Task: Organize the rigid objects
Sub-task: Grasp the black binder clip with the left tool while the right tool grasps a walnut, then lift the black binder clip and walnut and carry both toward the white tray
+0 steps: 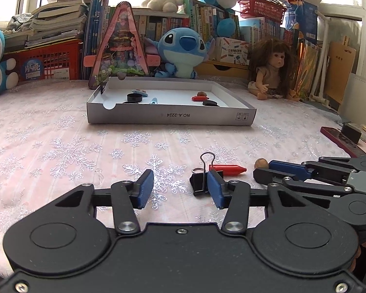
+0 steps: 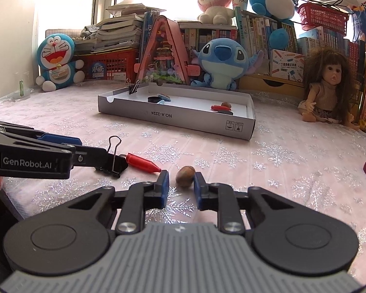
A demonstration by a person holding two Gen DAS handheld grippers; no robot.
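Note:
A black binder clip point(image 1: 202, 178) stands on the snowflake cloth beside a red crayon point(image 1: 229, 169) and a brown nut point(image 1: 260, 163). My left gripper point(image 1: 180, 186) is open, its right finger next to the clip. My right gripper point(image 2: 181, 183) is open with the nut point(image 2: 186, 175) between its fingertips, not clamped. The clip point(image 2: 113, 161) and crayon point(image 2: 144, 164) lie to its left. A shallow grey box point(image 1: 170, 118) further back holds a black cap, a red crayon, a nut and other small items.
Plush toys, a doll point(image 1: 272, 73), books and red baskets line the back. A dark red case point(image 1: 341, 139) with a black block lies at the right edge. A binder clip point(image 2: 133, 86) is clipped on the box's far left corner.

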